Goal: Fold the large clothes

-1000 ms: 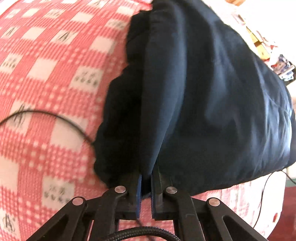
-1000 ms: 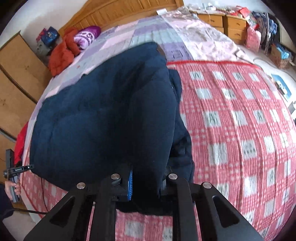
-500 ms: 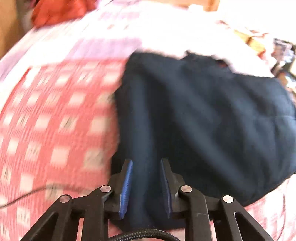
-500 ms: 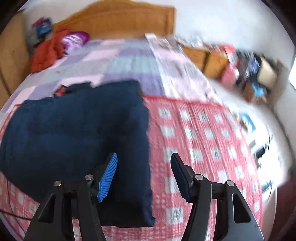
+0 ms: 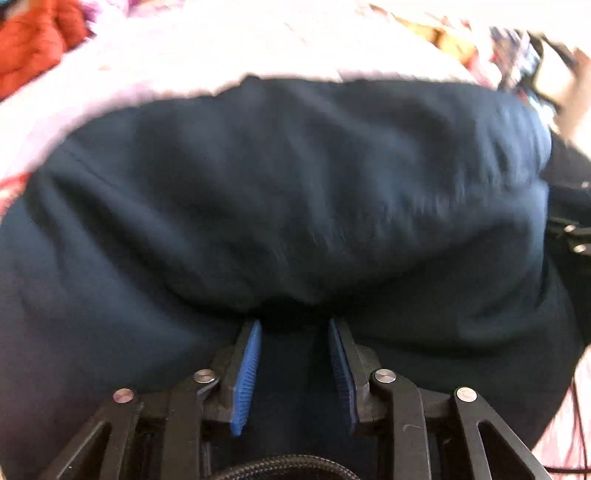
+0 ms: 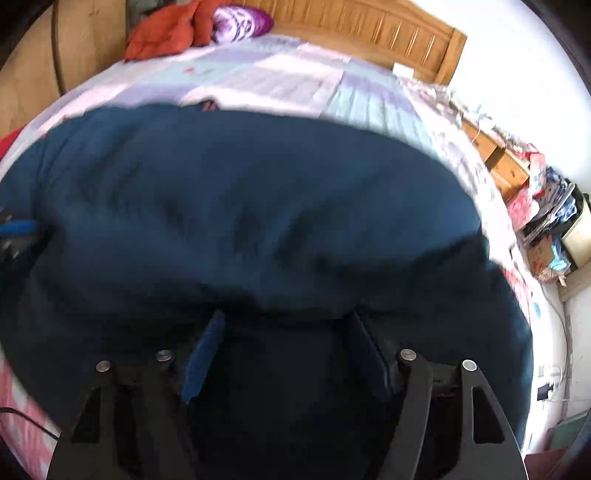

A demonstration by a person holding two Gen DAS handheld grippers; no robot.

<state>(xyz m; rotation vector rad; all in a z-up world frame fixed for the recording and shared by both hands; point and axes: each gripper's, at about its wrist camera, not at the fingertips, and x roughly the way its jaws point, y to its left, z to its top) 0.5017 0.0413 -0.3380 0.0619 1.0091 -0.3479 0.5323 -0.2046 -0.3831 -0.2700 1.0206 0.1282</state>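
Note:
A large dark navy garment [image 5: 295,192] lies bunched on the bed and fills most of both views; it also shows in the right wrist view [image 6: 240,206]. My left gripper [image 5: 295,325] is open, its blue pads apart, with its tips pressed low against the near edge of the fabric. My right gripper [image 6: 288,317] is open wide, its tips at the garment's near fold. Fabric lies between and under both pairs of fingers. The left gripper's blue pad shows at the left edge of the right wrist view [image 6: 18,227].
The bed has a pale lilac sheet [image 6: 280,81] at the far end and a red checked cover [image 6: 22,398] near me. A wooden headboard [image 6: 362,33], an orange garment [image 6: 166,29], a purple bundle [image 6: 240,20] and cluttered drawers [image 6: 513,166] stand beyond.
Both grippers have let go of the garment and opened. Both have since dropped low and close against the garment's near edge, which now fills the views.

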